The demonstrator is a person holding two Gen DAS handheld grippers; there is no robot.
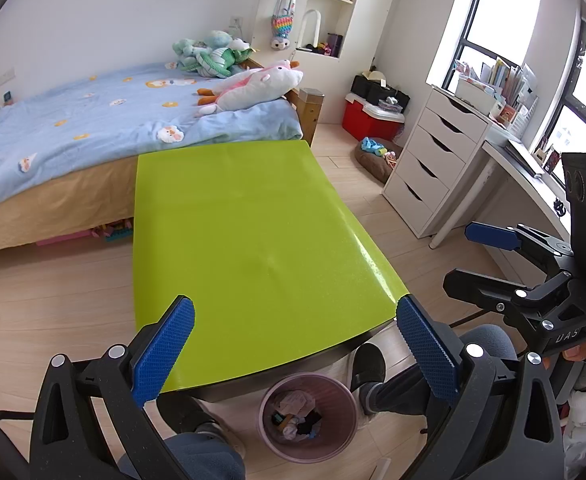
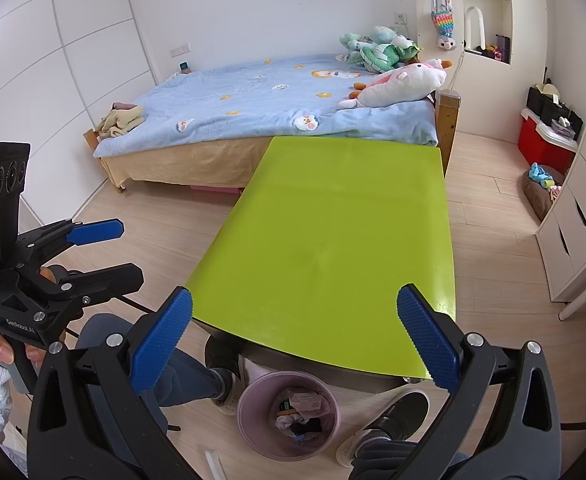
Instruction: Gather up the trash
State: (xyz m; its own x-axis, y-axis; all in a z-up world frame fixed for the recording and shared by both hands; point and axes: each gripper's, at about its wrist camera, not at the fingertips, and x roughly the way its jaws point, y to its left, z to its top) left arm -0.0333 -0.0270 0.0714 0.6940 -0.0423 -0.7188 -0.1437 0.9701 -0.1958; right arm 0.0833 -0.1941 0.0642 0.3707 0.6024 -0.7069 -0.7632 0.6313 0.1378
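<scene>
A pink waste bin (image 1: 308, 416) stands on the floor under the near edge of the green table (image 1: 249, 232), holding crumpled paper and small scraps. It also shows in the right wrist view (image 2: 289, 416). My left gripper (image 1: 293, 348) is open and empty, held above the table's near edge and the bin. My right gripper (image 2: 293, 344) is open and empty, also above the near edge. The right gripper shows at the right of the left wrist view (image 1: 459, 258). The left gripper shows at the left of the right wrist view (image 2: 129, 252). The green table top (image 2: 333, 248) carries nothing.
A bed (image 1: 93, 128) with plush toys stands behind the table. A white drawer unit (image 1: 433, 160) and a desk (image 1: 525, 184) are at the right. The person's legs and shoes (image 2: 389, 424) are beside the bin. A red box (image 1: 365, 118) sits on the floor.
</scene>
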